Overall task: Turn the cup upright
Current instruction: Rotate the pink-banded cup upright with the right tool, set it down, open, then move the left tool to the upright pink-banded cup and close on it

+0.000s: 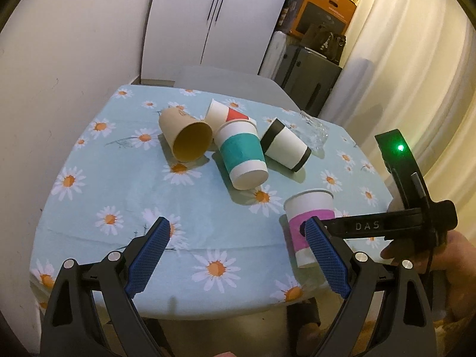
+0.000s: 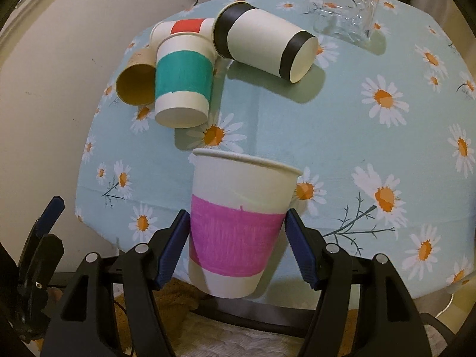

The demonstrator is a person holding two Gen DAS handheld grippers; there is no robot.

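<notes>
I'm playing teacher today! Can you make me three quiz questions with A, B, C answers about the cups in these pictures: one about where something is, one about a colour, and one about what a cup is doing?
1. Where is the clear glass?
A. At the far side of the table, beyond the black-banded cup
B. Inside the brown cup
C. Between the left gripper's fingers

2. What colour is the band on the cup in the right gripper?
A. Teal
B. Pink
C. Red

3. How does the teal-banded cup lie?
A. Standing upright
B. Stacked inside the pink cup
C. On its side, bottom toward the camera

Answers:
1 A, it lies behind that cup near the far edge.
2 B, the pink-banded cup sits between the blue pads.
3 C, its closed base faces the camera.
</notes>
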